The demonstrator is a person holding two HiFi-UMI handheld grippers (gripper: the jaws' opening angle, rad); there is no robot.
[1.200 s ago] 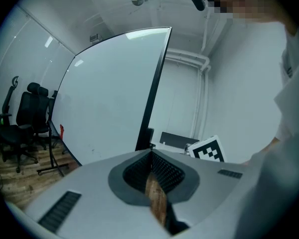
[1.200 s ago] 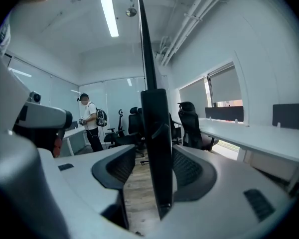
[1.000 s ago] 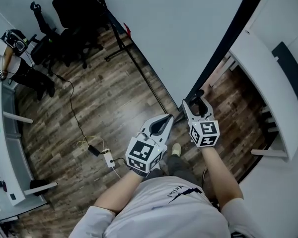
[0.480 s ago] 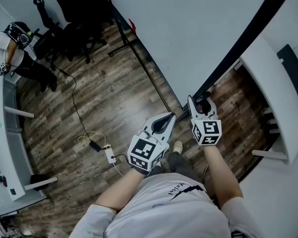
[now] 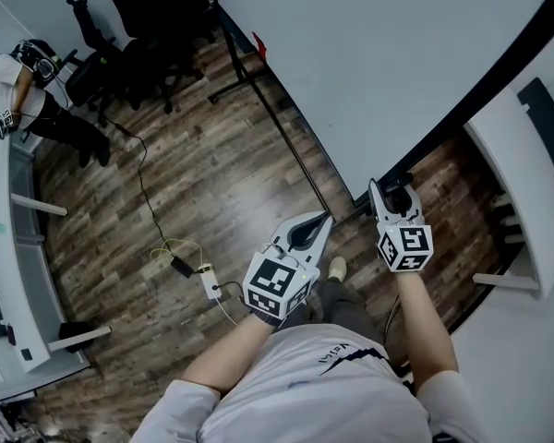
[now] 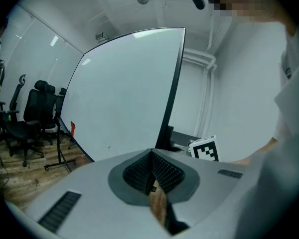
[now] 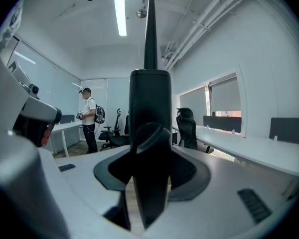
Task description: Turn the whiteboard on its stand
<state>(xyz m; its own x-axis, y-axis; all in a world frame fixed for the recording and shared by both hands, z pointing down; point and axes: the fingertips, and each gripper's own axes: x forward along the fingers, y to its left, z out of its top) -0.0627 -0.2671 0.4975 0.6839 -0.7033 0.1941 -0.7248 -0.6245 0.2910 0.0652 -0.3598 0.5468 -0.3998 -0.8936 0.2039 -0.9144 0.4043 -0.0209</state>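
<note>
The big whiteboard (image 5: 379, 53) with a black frame (image 5: 485, 86) fills the upper right of the head view, on a black stand (image 5: 249, 81). My right gripper (image 5: 392, 187) is shut on the frame's near edge; its jaws have just been closing on it. In the right gripper view the black frame (image 7: 149, 44) rises upright between the pads (image 7: 189, 171). My left gripper (image 5: 325, 218) is shut and empty, just left of the right one, short of the board. From the left gripper view the board's face (image 6: 124, 93) and frame edge (image 6: 175, 83) stand ahead.
A person (image 5: 18, 72) stands by black office chairs (image 5: 157, 7) at the far left. White desks run along the left (image 5: 9, 275) and right (image 5: 517, 183). A cable and power strip (image 5: 208, 284) lie on the wood floor near my feet.
The right gripper has shifted right with the frame edge, and the board's near edge has swung right with it. The left gripper drifted slightly right.
</note>
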